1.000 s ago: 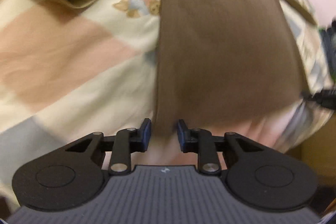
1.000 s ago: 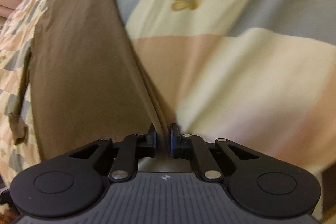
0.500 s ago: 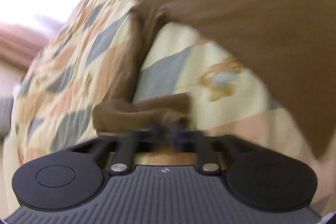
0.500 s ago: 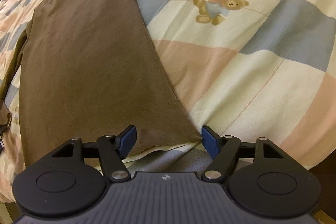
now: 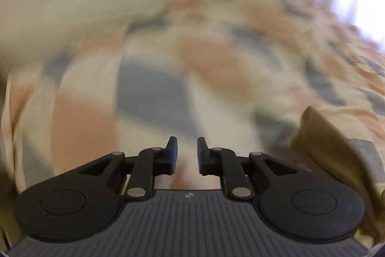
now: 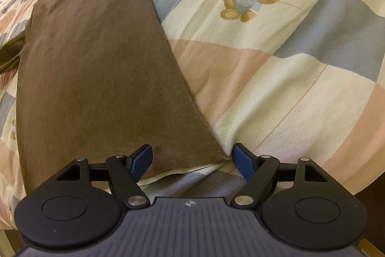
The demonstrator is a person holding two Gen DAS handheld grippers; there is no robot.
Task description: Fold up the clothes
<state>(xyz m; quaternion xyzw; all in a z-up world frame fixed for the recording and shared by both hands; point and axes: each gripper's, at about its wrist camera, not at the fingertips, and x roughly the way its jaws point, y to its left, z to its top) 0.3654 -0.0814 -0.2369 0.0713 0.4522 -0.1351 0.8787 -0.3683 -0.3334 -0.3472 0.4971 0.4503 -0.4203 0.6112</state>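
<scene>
Checked bedding (image 6: pixel 276 78) is overlaid by the brown shirt (image 6: pixel 96 59), spread flat. Nothing is gripped: the right gripper (image 6: pixel 192 160) is opening wide astride the hem corner, the left gripper (image 5: pixel 187 153) opening slightly over bare quilt. Both edges should be pinched evenly before folding.

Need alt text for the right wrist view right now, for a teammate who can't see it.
The right gripper hangs with jaws opening over the near hem corner of a brown shirt, gripping nothing. The shirt lies flat on a checked quilt printed with a teddy bear.
</scene>
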